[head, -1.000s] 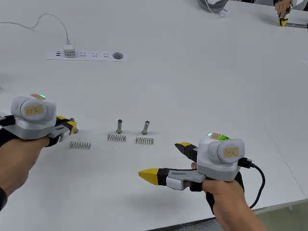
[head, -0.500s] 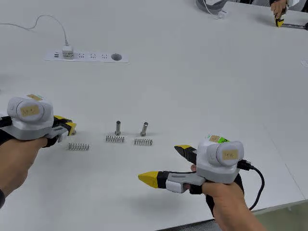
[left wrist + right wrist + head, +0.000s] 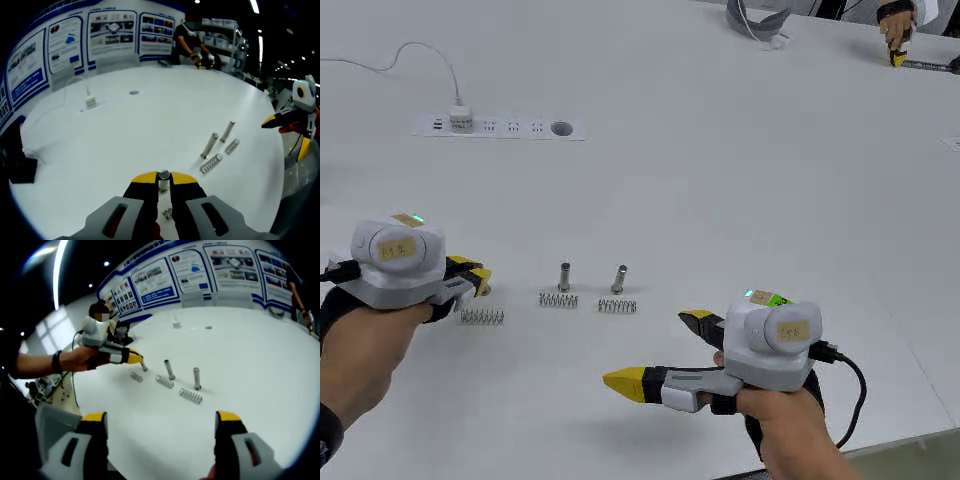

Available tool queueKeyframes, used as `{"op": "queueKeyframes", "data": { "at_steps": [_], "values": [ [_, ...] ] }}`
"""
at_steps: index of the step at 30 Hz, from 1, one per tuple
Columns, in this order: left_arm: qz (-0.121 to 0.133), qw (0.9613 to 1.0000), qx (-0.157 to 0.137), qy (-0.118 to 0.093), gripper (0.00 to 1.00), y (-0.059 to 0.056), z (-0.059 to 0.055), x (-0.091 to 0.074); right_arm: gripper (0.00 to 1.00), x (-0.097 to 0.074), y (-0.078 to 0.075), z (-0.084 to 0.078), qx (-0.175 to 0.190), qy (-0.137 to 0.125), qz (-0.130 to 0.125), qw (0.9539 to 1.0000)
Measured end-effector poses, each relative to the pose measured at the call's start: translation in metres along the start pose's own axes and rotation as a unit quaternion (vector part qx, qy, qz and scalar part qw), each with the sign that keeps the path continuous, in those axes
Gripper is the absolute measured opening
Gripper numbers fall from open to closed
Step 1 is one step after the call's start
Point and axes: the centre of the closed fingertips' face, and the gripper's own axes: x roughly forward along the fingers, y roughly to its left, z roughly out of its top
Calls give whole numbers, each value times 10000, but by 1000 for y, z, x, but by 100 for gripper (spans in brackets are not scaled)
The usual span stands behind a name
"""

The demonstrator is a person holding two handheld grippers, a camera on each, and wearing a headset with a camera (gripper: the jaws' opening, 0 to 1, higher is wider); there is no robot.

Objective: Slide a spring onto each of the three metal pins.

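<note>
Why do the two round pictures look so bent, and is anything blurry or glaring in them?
Left gripper view: the fisheye lens bows the table; the pin in the left gripper looks soft. Right gripper view: same bowing, and a ceiling light smears into a bright streak. Head view: undistorted, even light, faint shadow under the right gripper.

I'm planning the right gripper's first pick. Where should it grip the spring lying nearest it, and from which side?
Probably across the middle coils of the rightmost spring, from above on the near side. It lies flat on the table just in front of the upright right pin, so that approach clears the pin and leaves both ends free. The right gripper is open.
</note>
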Motion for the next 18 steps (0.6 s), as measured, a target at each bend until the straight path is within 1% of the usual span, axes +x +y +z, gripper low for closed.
{"op": "queueKeyframes", "data": {
  "at_steps": [5,8,13,18],
  "values": [
    [-4,10000,-15,-15,9,-5,0,1,90,0,1,-1,-4,13,11,10000],
    [-11,10000,-82,-37,9,-7,0,0,90,0,1,-1,0,17,11,10000],
    [6,9999,-128,-46,9,-7,-2,0,90,-1,1,-2,17,20,-2,10000],
    [49,9998,-216,25,17,-4,-5,0,90,-1,1,-3,36,7,-2,10000]
  ]
}}
